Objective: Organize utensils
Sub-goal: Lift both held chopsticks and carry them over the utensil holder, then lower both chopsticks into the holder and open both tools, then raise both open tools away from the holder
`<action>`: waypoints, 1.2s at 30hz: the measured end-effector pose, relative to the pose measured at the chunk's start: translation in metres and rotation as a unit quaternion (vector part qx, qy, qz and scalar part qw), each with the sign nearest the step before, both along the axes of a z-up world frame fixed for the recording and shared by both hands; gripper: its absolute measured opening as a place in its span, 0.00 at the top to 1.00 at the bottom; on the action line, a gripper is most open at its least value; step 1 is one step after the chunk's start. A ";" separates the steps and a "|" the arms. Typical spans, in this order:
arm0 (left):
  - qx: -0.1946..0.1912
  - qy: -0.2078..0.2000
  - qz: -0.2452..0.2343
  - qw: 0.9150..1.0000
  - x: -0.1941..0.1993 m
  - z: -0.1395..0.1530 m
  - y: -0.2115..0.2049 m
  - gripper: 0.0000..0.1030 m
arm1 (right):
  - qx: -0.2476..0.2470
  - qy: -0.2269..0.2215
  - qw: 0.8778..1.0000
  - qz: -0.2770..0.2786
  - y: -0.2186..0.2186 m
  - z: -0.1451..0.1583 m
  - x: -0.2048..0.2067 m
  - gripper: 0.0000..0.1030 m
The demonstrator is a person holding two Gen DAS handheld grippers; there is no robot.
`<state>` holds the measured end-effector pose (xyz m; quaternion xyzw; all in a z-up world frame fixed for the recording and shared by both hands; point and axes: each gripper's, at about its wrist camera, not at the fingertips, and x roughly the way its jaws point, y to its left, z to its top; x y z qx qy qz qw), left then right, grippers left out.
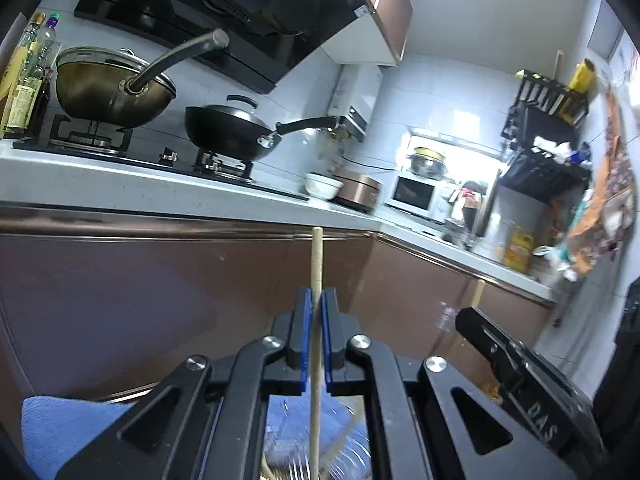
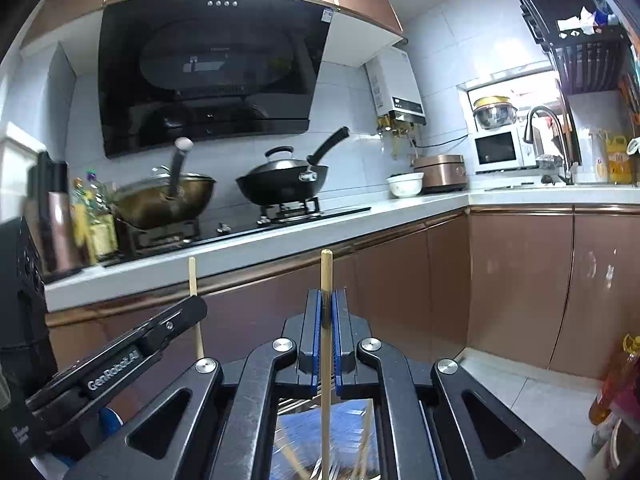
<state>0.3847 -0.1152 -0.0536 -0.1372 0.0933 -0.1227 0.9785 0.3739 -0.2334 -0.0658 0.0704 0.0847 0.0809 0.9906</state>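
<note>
Chopsticks: one upright in each tool, clamped between closed blue pads — left tool [image 1: 316,320], right tool [image 2: 327,316]. Both held in front of the table [image 2: 280,236]. Carry sticks [image 2: 326,280] vertical, grip firm, avoid knocking tools together.

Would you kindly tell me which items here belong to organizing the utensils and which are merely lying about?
Job:
left gripper, shut on a chopstick
right gripper, shut on a second chopstick

Lying about:
black wok
brass wok
white bowl
rice cooker
microwave
</note>
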 end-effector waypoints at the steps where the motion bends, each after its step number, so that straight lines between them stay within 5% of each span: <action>1: 0.006 -0.001 0.007 1.000 0.008 -0.007 -0.005 0.95 | -0.003 -0.001 1.000 -0.005 -0.001 -0.009 0.009 0.95; 11: 0.046 0.009 0.057 0.997 0.055 -0.082 -0.031 0.95 | -0.018 0.024 0.999 -0.037 -0.008 -0.084 0.046 0.95; 18: 0.061 0.014 0.063 0.996 0.054 -0.104 -0.033 0.87 | -0.017 0.047 0.998 -0.039 -0.010 -0.112 0.040 0.91; 24: 0.066 0.015 0.053 0.996 0.037 -0.101 -0.033 0.65 | -0.016 0.046 0.998 -0.047 -0.009 -0.105 0.024 0.65; 36: 0.087 -0.015 0.066 0.994 -0.046 -0.053 -0.010 0.55 | -0.014 0.020 0.996 -0.081 -0.014 -0.061 -0.053 0.26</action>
